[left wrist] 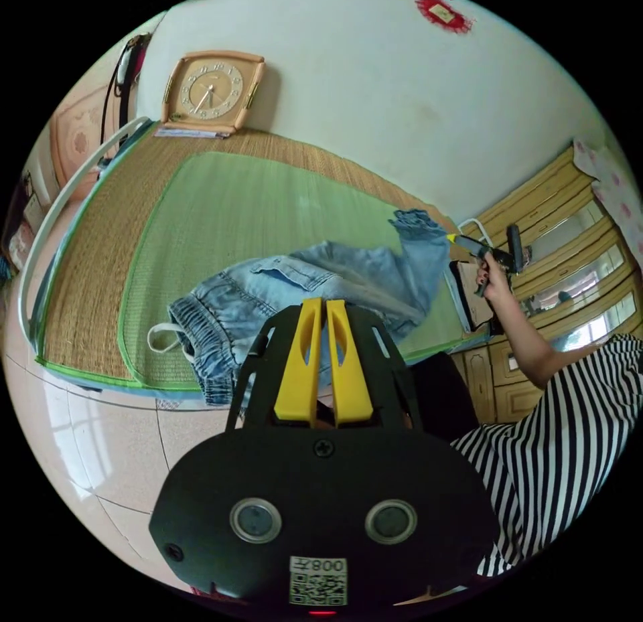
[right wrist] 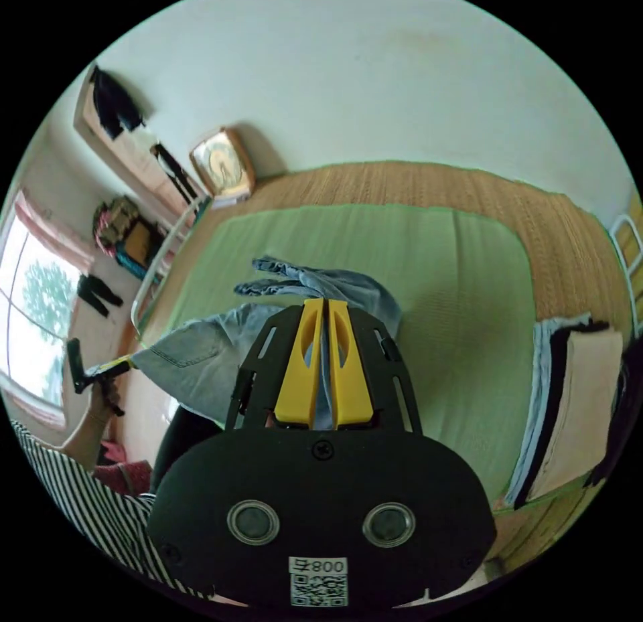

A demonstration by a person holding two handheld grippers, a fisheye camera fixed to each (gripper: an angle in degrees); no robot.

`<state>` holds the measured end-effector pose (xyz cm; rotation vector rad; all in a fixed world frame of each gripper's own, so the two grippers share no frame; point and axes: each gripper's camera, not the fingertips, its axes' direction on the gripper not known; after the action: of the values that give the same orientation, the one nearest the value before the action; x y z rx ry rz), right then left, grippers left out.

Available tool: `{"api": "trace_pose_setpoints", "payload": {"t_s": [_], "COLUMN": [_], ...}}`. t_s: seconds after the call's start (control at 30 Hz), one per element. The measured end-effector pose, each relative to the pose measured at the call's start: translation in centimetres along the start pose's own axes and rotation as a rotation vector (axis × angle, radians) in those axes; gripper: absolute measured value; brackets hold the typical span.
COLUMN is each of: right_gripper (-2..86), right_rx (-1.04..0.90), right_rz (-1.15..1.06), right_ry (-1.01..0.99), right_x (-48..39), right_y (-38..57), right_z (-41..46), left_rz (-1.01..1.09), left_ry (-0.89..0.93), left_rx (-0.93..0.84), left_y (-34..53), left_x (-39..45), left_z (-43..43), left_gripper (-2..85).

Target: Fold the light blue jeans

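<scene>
The light blue jeans lie crumpled on a green mat on the bed, with the elastic waist and white drawstring near the mat's front edge. My left gripper is shut at the jeans' near side. In the right gripper view, my left gripper pinches a stretched edge of the jeans. My right gripper is shut with blue fabric between its jaws. In the left gripper view, a hand holds my right gripper against a raised leg of the jeans.
A wall clock leans at the head of the straw-matted bed. A stack of folded clothes sits at the mat's right side. A white bed rail, a tiled floor, wooden cabinets and the person's striped garment surround the bed.
</scene>
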<state>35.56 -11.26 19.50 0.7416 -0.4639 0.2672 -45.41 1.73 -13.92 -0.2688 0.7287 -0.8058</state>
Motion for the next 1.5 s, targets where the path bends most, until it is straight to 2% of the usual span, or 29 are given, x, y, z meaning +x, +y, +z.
{"api": "trace_pose_setpoints", "payload": {"t_s": [0.13, 0.3, 0.4, 0.53, 0.6, 0.7, 0.8, 0.9, 1.07, 1.27, 1.37, 1.5], "right_gripper": [0.8, 0.8, 1.0, 2.1, 3.3, 7.8, 9.2, 9.8, 10.6, 8.3, 4.1, 1.4], "right_rx": [0.185, 0.298, 0.229, 0.001, -0.018, -0.025, -0.037, -0.071, 0.024, 0.032, 0.032, 0.059], "right_rz": [0.182, 0.311, 0.447, 0.687, 0.728, 0.73, 0.683, 0.664, 0.767, 0.82, 0.833, 0.759], "right_ry": [-0.103, -0.114, -0.086, -0.052, -0.035, -0.117, -0.231, -0.237, -0.323, -0.289, -0.297, -0.311], "right_x": [9.0, 17.3, 24.8, 35.3, 36.9, 37.5, 37.2, 37.5, 40.4, 42.4, 42.9, 41.2], "right_y": [7.2, 15.6, 20.5, 28.6, 31.3, 33.5, 33.9, 33.7, 36.1, 37.7, 37.7, 36.4], "right_z": [-13.4, -23.7, -24.2, -20.6, -20.9, -21.8, -21.5, -20.8, -21.8, -22.9, -22.9, -24.3], "left_rz": [0.018, 0.051, 0.057, 0.001, -0.019, -0.035, -0.036, -0.028, -0.026, -0.03, -0.036, -0.033], "left_ry": [0.004, -0.036, -0.055, -0.07, -0.068, -0.042, -0.054, -0.068, -0.083, -0.075, -0.073, -0.089], "left_rx": [0.1, 0.197, 0.163, 0.015, -0.012, -0.026, -0.032, -0.039, -0.05, -0.055, -0.051, -0.019], "left_y": [-1.4, -3.9, -5.6, -6.2, -6.2, -6.5, -7.4, -8.6, -10.3, -12.3, -13.4, -15.1], "left_x": [0.9, 1.8, 1.9, 1.9, 2.2, 2.9, 3.5, 4.1, 4.8, 5.1, 5.1, 5.0], "left_z": [-4.0, -7.7, -7.4, -3.8, -3.0, -2.7, -3.2, -3.8, -4.7, -5.3, -5.8, -7.0], "left_gripper": [1.0, 1.0, 0.9, 0.9, 0.8, 0.8, 0.9, 0.9, 0.8, 0.9, 0.9, 0.9]}}
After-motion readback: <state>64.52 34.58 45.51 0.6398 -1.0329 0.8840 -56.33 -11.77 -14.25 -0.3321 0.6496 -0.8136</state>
